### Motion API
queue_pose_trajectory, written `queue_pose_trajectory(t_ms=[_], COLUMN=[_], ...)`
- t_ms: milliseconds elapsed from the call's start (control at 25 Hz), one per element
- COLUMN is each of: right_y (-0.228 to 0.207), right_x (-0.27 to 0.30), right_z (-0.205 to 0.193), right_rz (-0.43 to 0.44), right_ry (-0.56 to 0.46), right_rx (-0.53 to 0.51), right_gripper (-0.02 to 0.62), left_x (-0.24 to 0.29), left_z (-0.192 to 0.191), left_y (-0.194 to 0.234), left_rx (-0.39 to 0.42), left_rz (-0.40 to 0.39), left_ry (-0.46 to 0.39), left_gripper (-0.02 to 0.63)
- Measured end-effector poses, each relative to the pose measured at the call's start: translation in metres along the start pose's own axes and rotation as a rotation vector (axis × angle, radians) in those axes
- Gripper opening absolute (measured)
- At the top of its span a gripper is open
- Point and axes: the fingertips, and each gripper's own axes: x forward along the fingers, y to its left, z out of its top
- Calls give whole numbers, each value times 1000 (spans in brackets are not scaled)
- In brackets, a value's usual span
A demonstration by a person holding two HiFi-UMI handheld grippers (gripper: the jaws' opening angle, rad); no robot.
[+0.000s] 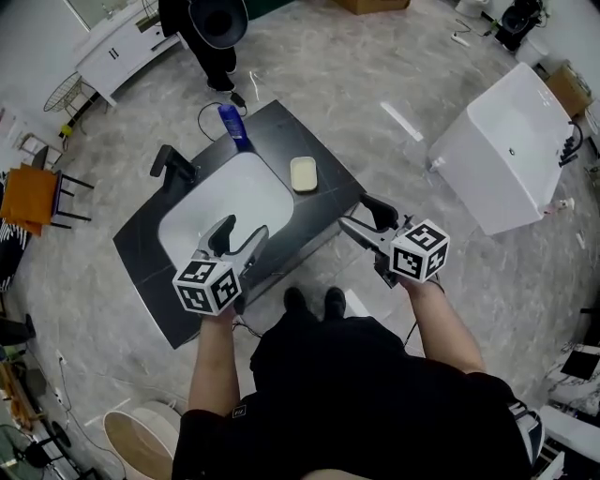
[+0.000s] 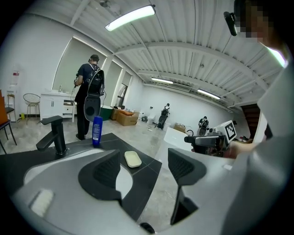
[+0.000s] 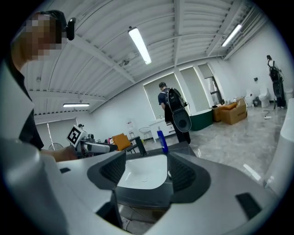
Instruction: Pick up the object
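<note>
A pale yellow soap bar (image 1: 303,173) lies on the dark countertop (image 1: 323,197) just right of the white basin (image 1: 225,202); it also shows in the left gripper view as the soap bar (image 2: 133,159). A blue bottle (image 1: 232,126) stands at the counter's back edge, next to a black faucet (image 1: 173,167). My left gripper (image 1: 241,234) hovers open over the basin's near edge, holding nothing. My right gripper (image 1: 361,217) is open too, off the counter's right corner and above the floor. In the right gripper view the basin (image 3: 142,172) and blue bottle (image 3: 162,141) sit beyond the empty jaws.
A white bathtub-like unit (image 1: 511,141) stands to the right. A person with a backpack (image 1: 211,28) stands behind the counter near a white cabinet (image 1: 122,52). An orange chair (image 1: 33,195) is at the left, and a round stool (image 1: 131,441) is near my feet.
</note>
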Motion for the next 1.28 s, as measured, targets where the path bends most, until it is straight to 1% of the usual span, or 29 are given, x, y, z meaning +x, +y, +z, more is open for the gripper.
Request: queue_pose_trajectory(t_ms=[160, 480, 840, 920, 1120, 1280], right_y=[-4, -9, -14, -17, -21, -37], right_x=[25, 64, 124, 138, 161, 174], right_z=[6, 2, -29, -35, -53, -72], right_rz=[-15, -25, -1, -10, -42, -56], right_ry=[24, 98, 271, 300, 341, 406], right_rx=[7, -30, -104, -121, -117, -122], right_gripper=[302, 302, 302, 302, 302, 302], left_x=[6, 22, 28, 27, 22, 21], left_z=[5, -3, -5, -5, -12, -11], left_y=[18, 39, 52, 56, 67, 72], left_rx=[-6, -44, -45, -44, -65, -72], left_rz=[-16, -46, -91, -96, -102, -96], left_ry=[11, 28, 29, 25, 36, 37], left_gripper=[330, 330, 330, 329, 328, 327])
